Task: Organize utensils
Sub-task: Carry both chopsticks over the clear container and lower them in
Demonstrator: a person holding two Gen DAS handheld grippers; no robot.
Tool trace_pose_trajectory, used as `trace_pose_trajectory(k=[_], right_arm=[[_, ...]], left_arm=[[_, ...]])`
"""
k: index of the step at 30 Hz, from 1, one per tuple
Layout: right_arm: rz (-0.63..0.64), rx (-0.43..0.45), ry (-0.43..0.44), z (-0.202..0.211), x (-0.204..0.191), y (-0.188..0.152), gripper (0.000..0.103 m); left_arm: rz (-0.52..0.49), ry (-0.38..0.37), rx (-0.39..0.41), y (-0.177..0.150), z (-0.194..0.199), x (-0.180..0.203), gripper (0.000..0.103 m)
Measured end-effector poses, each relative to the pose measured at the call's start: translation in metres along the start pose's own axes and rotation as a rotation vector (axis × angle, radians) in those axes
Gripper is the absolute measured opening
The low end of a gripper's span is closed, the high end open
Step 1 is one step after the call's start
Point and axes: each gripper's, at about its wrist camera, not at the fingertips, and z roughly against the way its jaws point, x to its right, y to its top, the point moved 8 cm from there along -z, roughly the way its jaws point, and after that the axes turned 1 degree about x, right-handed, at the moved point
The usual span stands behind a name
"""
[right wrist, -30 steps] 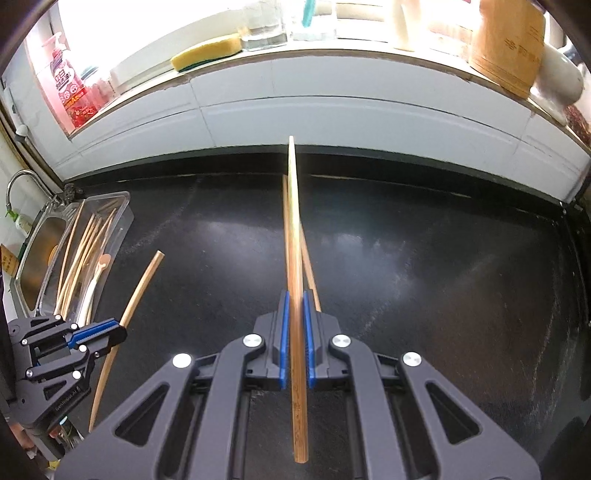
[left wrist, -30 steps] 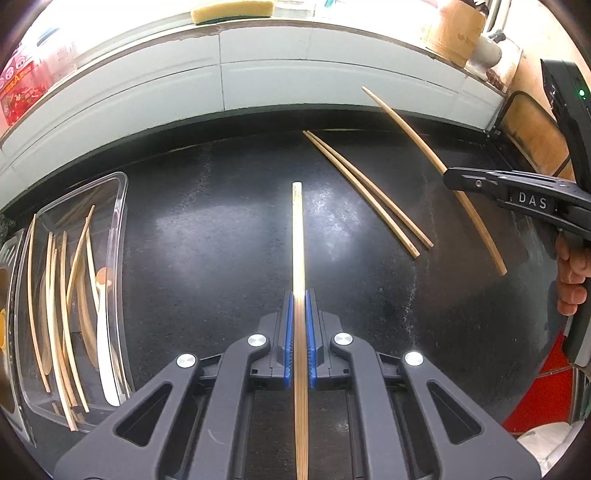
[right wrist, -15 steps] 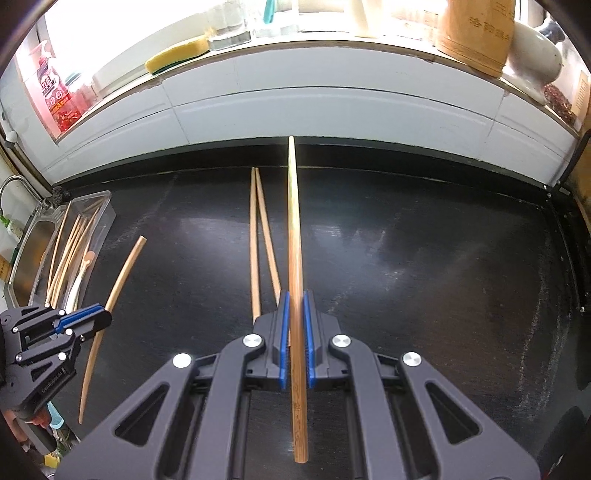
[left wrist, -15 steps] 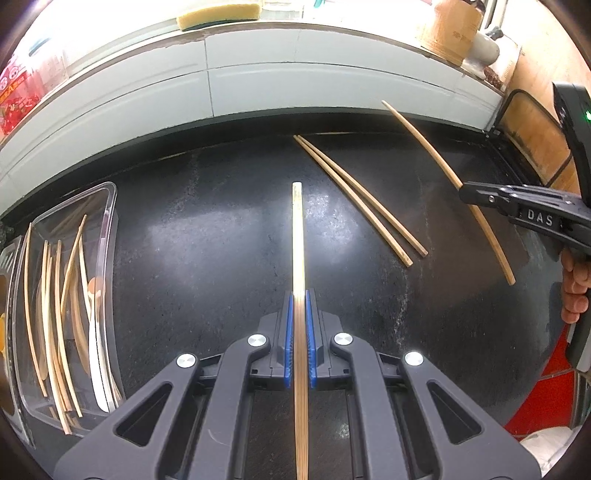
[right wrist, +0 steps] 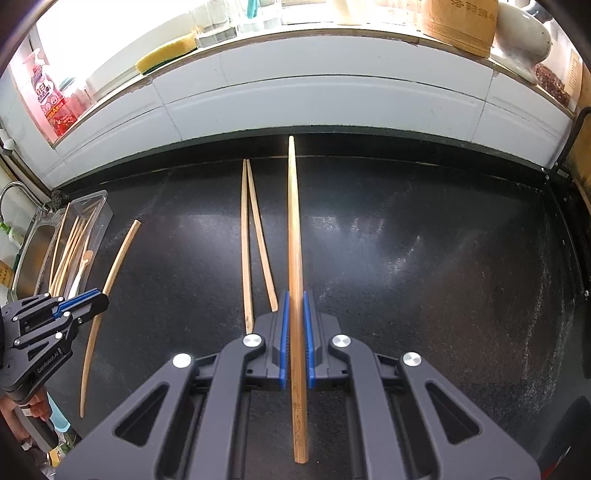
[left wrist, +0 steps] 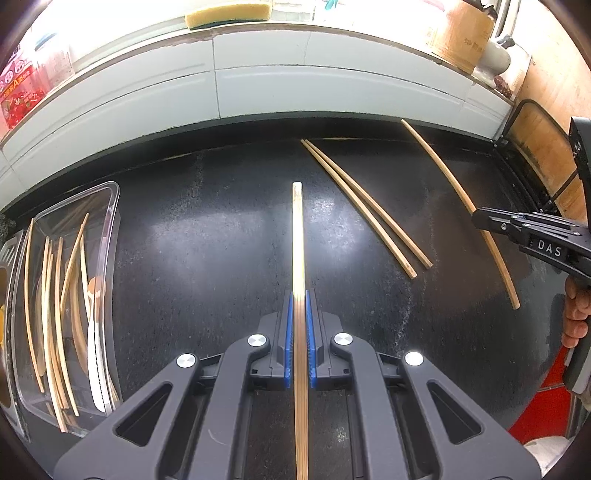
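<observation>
Black speckled countertop (left wrist: 207, 236), glossy with glare, backed by a white tiled wall (left wrist: 258, 85) and a sill bearing a yellow sponge (left wrist: 227, 14). Left gripper (left wrist: 300, 295) pinches one pale bamboo chopstick (left wrist: 297, 236) between blue pads, the stick running forward above the counter. Right gripper (right wrist: 294, 295) likewise clamps a longer chopstick (right wrist: 293, 221). Two loose chopsticks (right wrist: 251, 236) lie flat just left of the right gripper. A clear tray (left wrist: 110, 206) at far left holds more chopsticks.
</observation>
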Motion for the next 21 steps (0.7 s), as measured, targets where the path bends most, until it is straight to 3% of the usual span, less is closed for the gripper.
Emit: trace_pose_trajectory(k=[21], right_arm=[[-0.01,-0.004,-0.006,-0.0017,0.0086,-0.002,0.008]], left_arm=[[0.006,0.004,-0.014,0.0018,-0.0056,-0.0035,0.006]])
